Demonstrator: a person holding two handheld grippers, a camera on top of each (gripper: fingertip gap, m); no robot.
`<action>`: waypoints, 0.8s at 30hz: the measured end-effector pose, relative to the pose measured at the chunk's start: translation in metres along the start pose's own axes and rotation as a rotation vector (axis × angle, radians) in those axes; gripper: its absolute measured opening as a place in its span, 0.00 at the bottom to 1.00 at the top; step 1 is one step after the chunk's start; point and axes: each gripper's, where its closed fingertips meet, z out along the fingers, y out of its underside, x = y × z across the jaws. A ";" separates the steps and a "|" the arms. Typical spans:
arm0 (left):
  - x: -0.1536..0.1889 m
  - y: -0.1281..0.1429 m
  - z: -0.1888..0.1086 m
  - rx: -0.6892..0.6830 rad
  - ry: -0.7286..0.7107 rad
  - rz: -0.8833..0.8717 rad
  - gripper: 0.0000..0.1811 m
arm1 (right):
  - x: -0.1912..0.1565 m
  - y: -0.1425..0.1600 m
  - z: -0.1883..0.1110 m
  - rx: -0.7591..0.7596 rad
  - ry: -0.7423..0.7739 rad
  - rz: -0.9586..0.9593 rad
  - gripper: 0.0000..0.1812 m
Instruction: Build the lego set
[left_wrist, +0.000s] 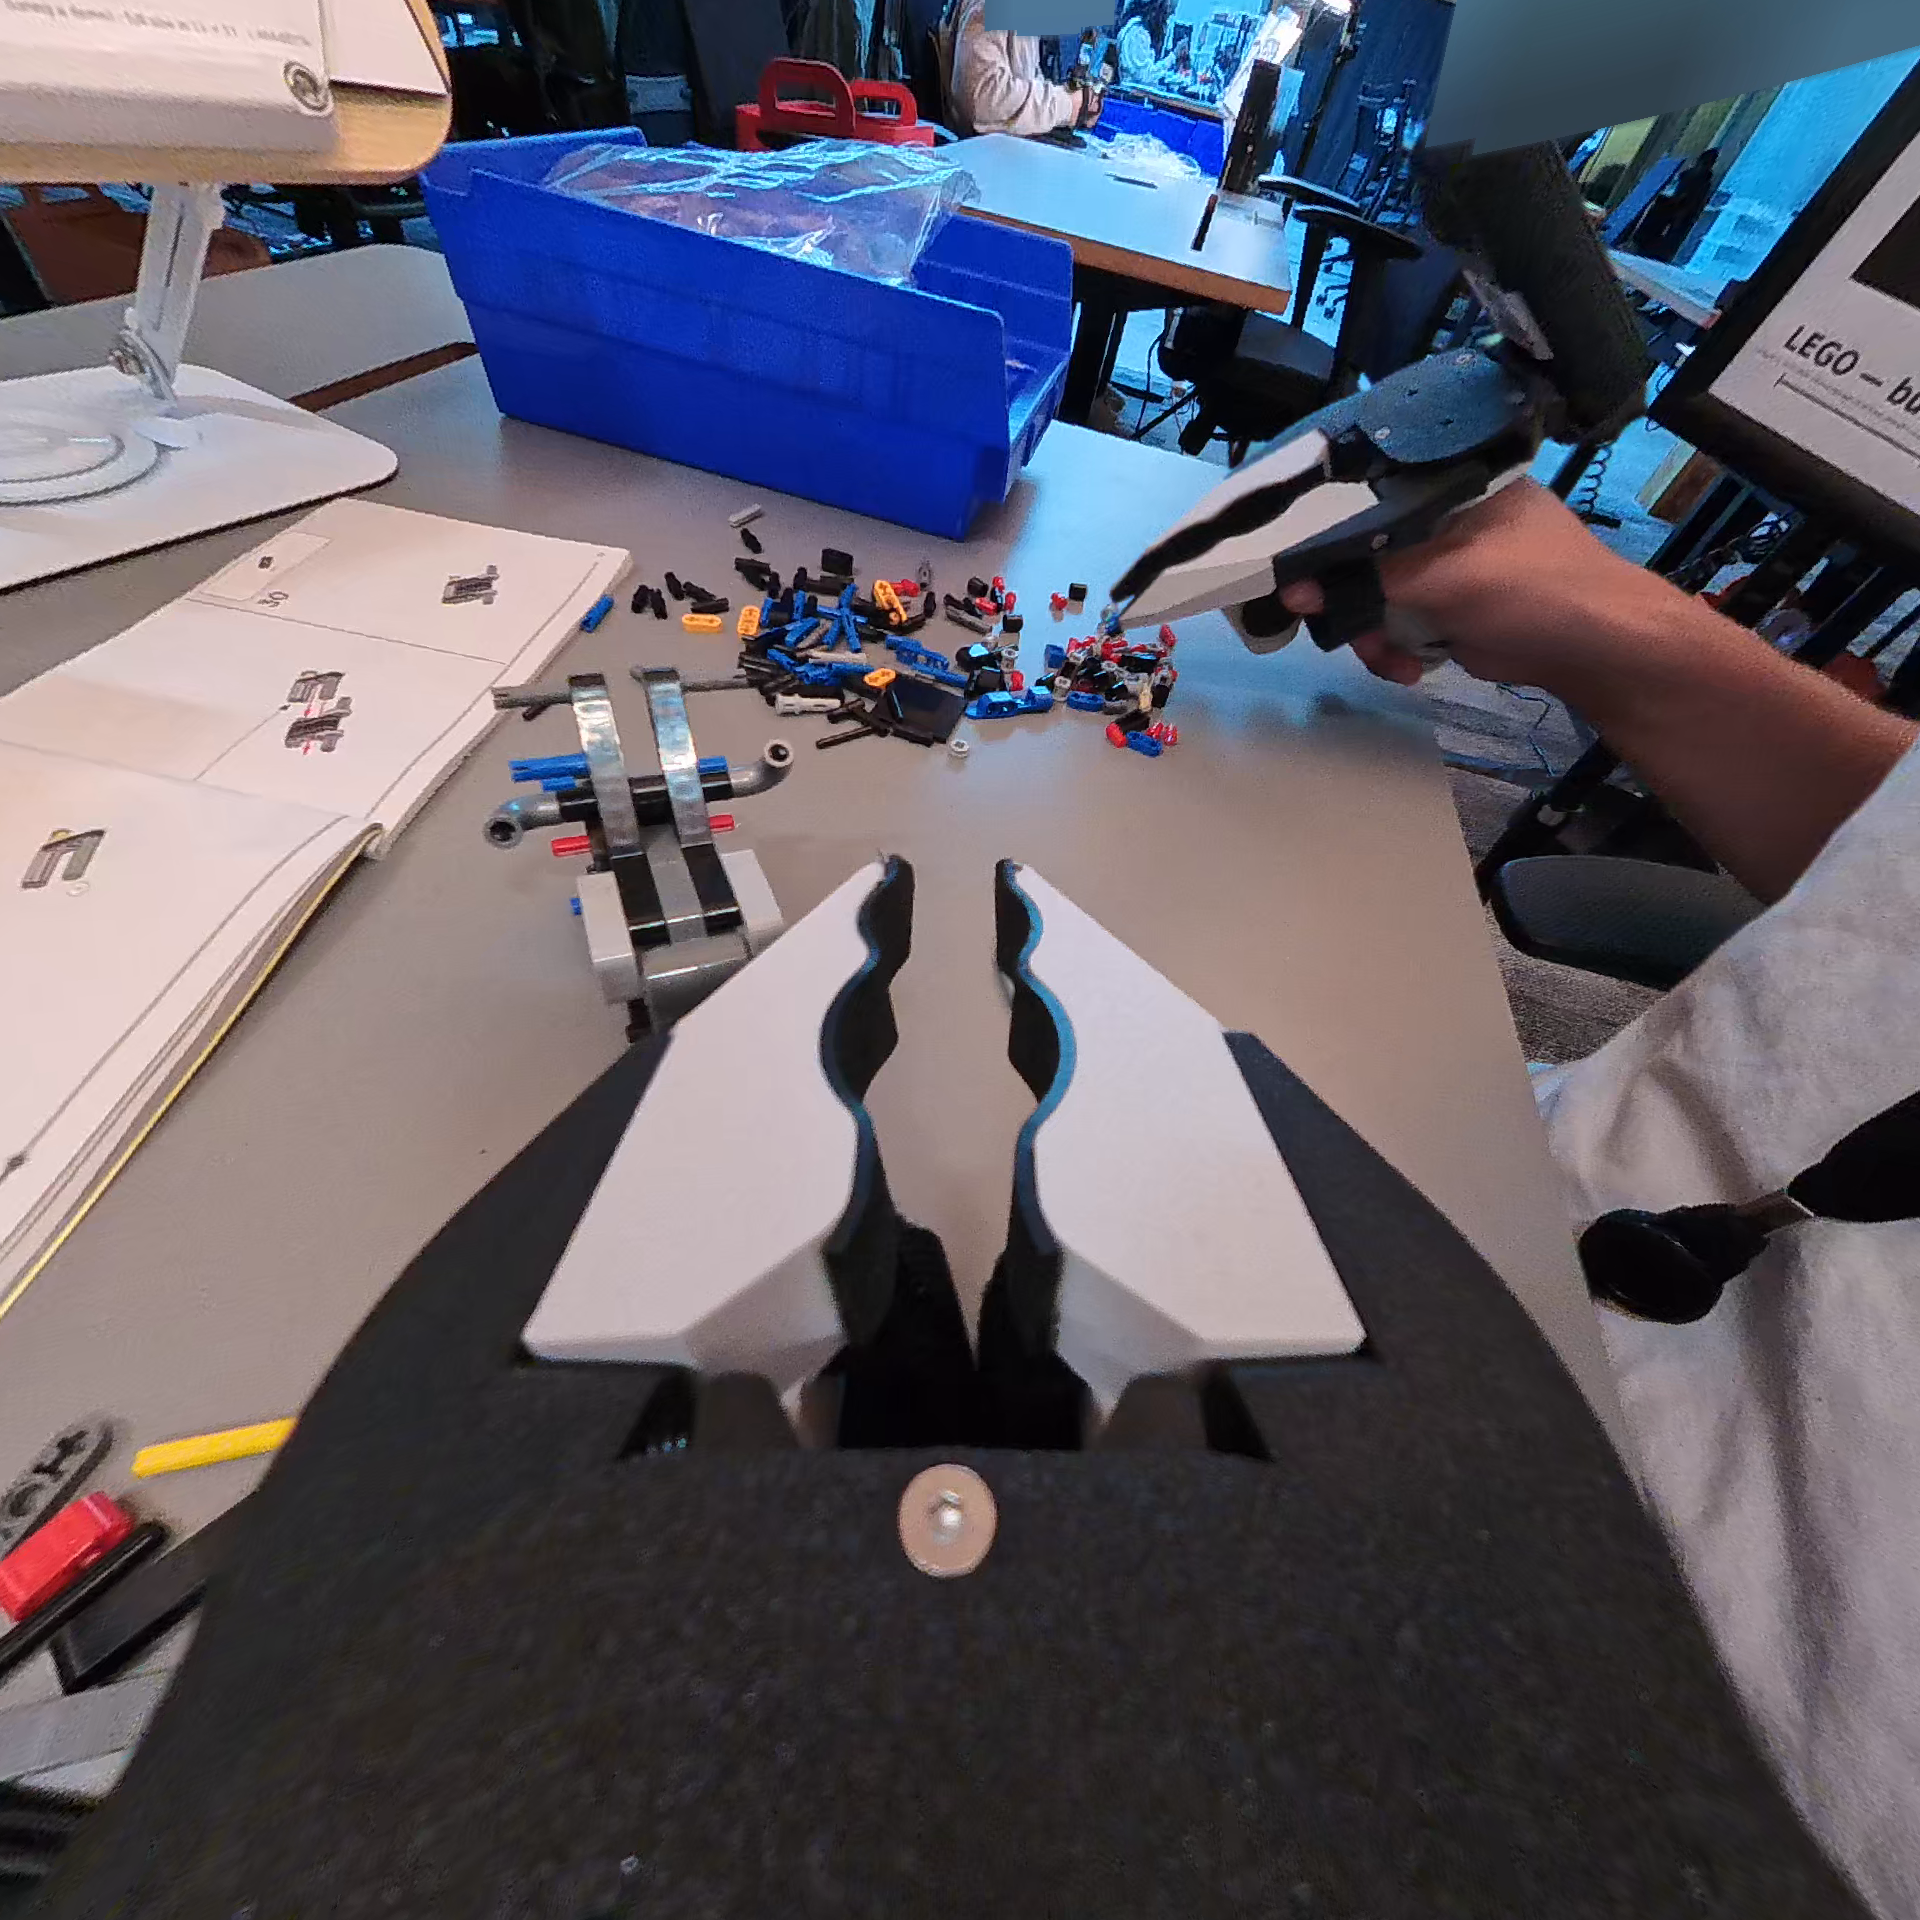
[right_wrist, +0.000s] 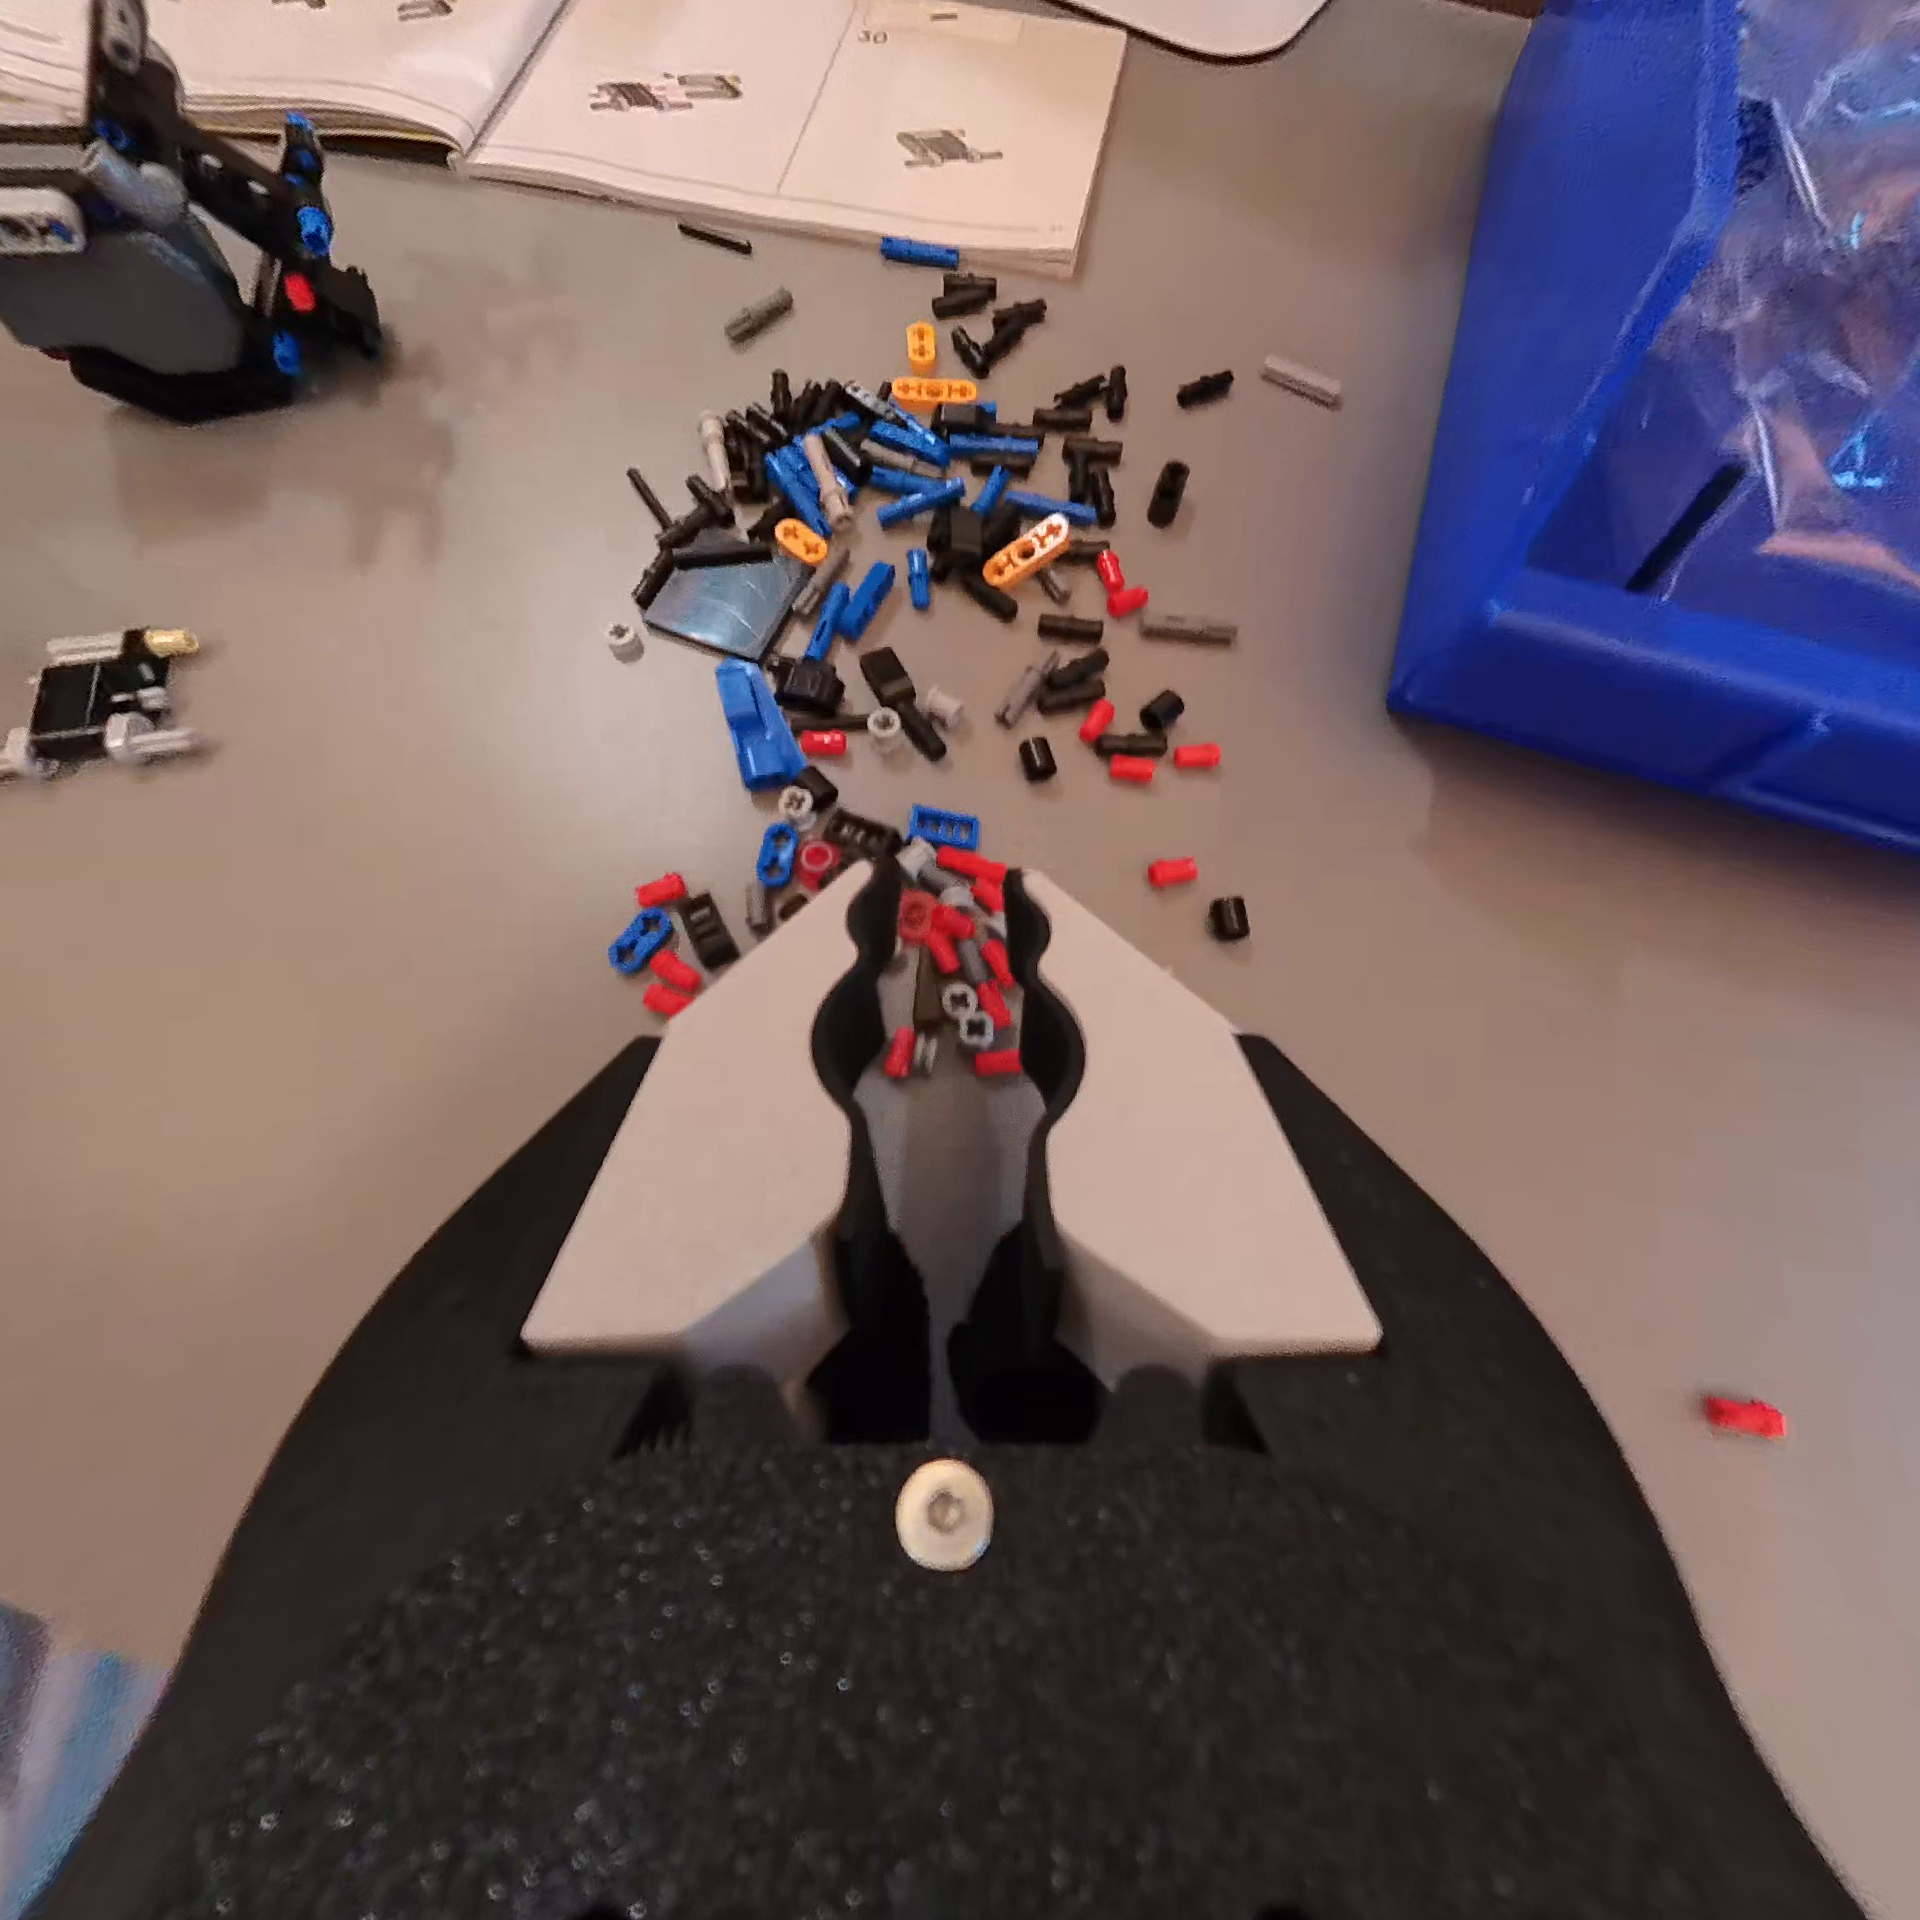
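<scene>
Right wrist view: right hand-held gripper hangs low over the near end of the parts pile, fingers parted a little, tips straddling a knot of red pins and grey bushes. Nothing gripped as far as I can tell; in the left wrist view the tips meet the pile, but what sits between them is too small to read. Left hand-held gripper hovers above bare worktop, fingers apart, empty. Half-built model stands left of the pile, nearer the manual; a small sub-assembly lies well left of the pile; blue bin with plastic bags sits beyond it. Step in hand, my reading: picking one small piece from the pile's near end. To do it well: single out one pin at the cluster's edge rather than its crowded middle, line the tips across its short axis, close gently so neighbours aren't flicked away, lift straight up. Risk: catching two pieces, or a round pin rolling out.
</scene>
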 end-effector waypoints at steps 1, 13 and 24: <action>0.001 0.000 0.000 0.000 0.003 -0.001 0.08 | 0.000 0.002 -0.003 0.000 0.005 0.000 0.11; 0.007 0.002 0.001 -0.023 -0.015 0.066 0.07 | -0.015 0.005 -0.006 0.000 -0.040 -0.031 0.10; 0.005 0.003 0.002 -0.025 -0.020 0.073 0.07 | -0.028 -0.099 0.059 0.091 -0.261 -0.250 0.09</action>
